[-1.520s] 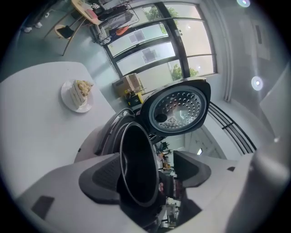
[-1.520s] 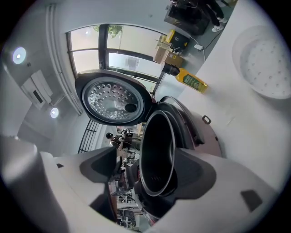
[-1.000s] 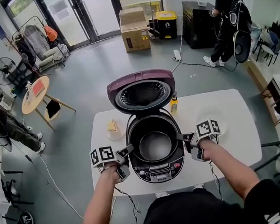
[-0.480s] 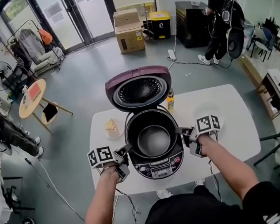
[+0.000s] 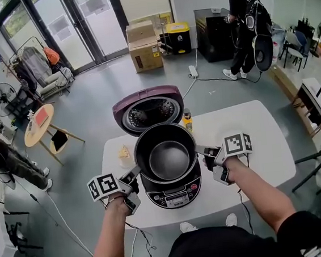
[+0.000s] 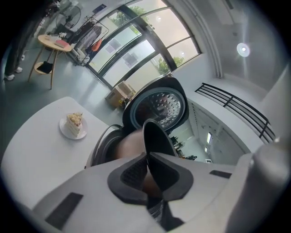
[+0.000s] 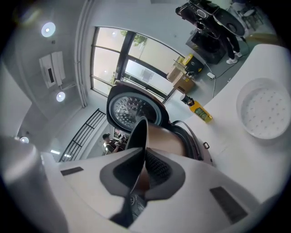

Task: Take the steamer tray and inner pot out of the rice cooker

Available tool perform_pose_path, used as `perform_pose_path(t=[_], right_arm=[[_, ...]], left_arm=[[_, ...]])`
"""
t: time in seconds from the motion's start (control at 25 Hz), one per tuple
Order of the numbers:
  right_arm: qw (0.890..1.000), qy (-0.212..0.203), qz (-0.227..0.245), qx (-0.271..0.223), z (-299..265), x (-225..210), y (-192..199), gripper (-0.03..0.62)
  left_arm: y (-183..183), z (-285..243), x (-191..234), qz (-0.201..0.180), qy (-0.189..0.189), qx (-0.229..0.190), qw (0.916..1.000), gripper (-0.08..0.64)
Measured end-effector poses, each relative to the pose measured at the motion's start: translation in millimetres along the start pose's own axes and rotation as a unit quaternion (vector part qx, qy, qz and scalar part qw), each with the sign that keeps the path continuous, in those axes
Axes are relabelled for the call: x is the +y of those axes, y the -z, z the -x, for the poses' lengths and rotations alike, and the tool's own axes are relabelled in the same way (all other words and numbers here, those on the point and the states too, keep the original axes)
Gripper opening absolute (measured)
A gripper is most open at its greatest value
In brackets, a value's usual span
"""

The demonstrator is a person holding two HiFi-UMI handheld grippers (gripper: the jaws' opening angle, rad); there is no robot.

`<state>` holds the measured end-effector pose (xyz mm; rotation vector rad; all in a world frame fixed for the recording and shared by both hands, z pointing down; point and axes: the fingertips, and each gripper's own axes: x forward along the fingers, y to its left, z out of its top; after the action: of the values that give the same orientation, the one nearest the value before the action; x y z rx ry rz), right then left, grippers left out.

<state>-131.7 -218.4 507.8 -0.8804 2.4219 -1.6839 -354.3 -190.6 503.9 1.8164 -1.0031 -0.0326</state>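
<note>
We grip the rim of the pot [image 5: 166, 160] with our left tool [image 5: 135, 173] and our right tool [image 5: 200, 149], both squeezed tight on it. The pot is up over the open rice cooker [image 5: 173, 196], and the steamer tray [image 7: 266, 113] lies on the bench [image 5: 259, 143].

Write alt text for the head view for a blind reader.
The left gripper and right gripper clamp the dark inner pot by opposite sides of its rim, holding it over the open rice cooker on a white table. A cake slice sits beside the cooker.
</note>
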Motion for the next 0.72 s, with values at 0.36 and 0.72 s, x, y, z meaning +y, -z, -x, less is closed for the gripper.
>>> perform_pose_path(t=[0.36, 0.72], right_arm=[[0.997, -0.046, 0.031, -0.059, 78, 31, -41, 0.014], [0.991, -0.026, 0.027, -0.128, 183, -7, -72, 0.014]], left_arm=[[7, -13, -87, -0.062, 0.022, -0.041, 0.997, 0.018], [56, -86, -162, -0.103, 0.061, -0.007, 0.9928, 0.029]])
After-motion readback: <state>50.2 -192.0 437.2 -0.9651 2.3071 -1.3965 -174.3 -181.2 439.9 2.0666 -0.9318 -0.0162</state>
